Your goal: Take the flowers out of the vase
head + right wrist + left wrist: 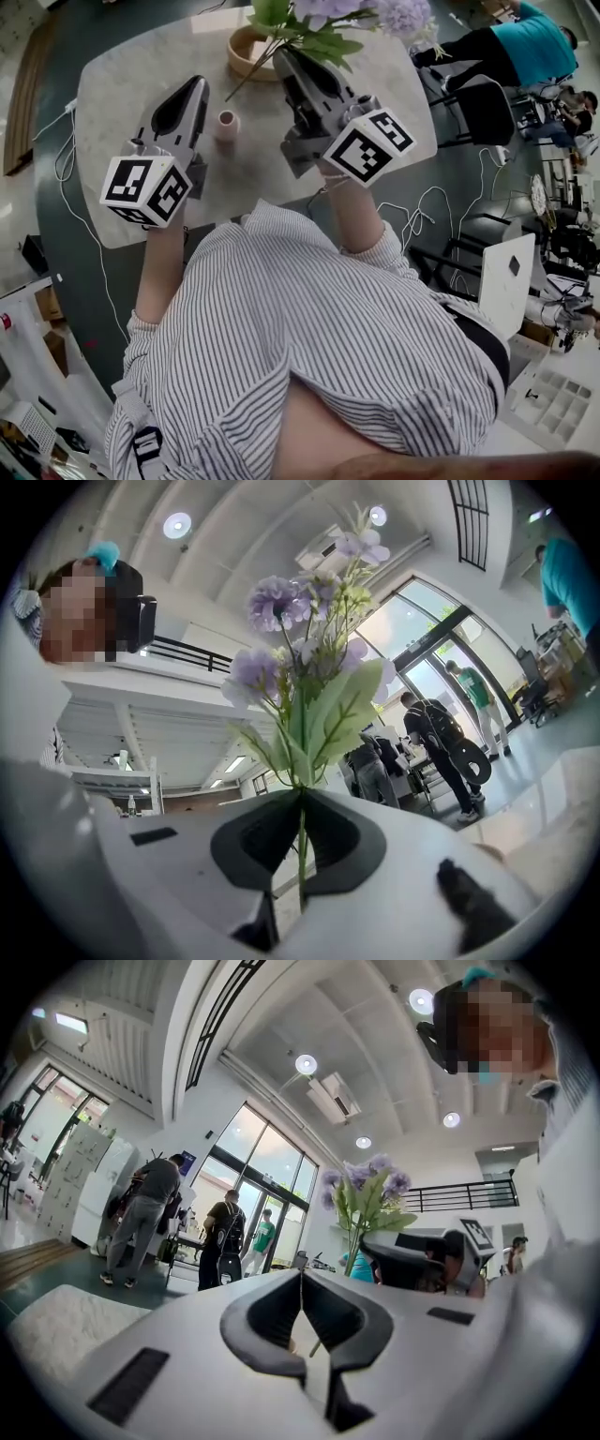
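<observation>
My right gripper (pixel 284 58) is shut on the green stem of a bunch of purple flowers (pixel 323 17), held over the far side of the white table (pixel 122 84). In the right gripper view the stem (pixel 301 827) runs between the closed jaws (pixel 301 794), with blooms and leaves (pixel 309 649) above them. The stem's bare end (pixel 236 89) hangs just above a small pink vase (pixel 227 125). My left gripper (pixel 200 86) sits left of the vase, apart from it, its jaws (pixel 301 1275) shut with nothing in them. From the left gripper view the flowers (pixel 368 1194) stand ahead to the right.
A round wooden bowl (pixel 242 54) stands at the table's far edge, behind the flowers. Cables (pixel 427 211) trail on the dark floor right of the table. A black chair (pixel 486 111) and a person in a teal top (pixel 530 42) are at the upper right.
</observation>
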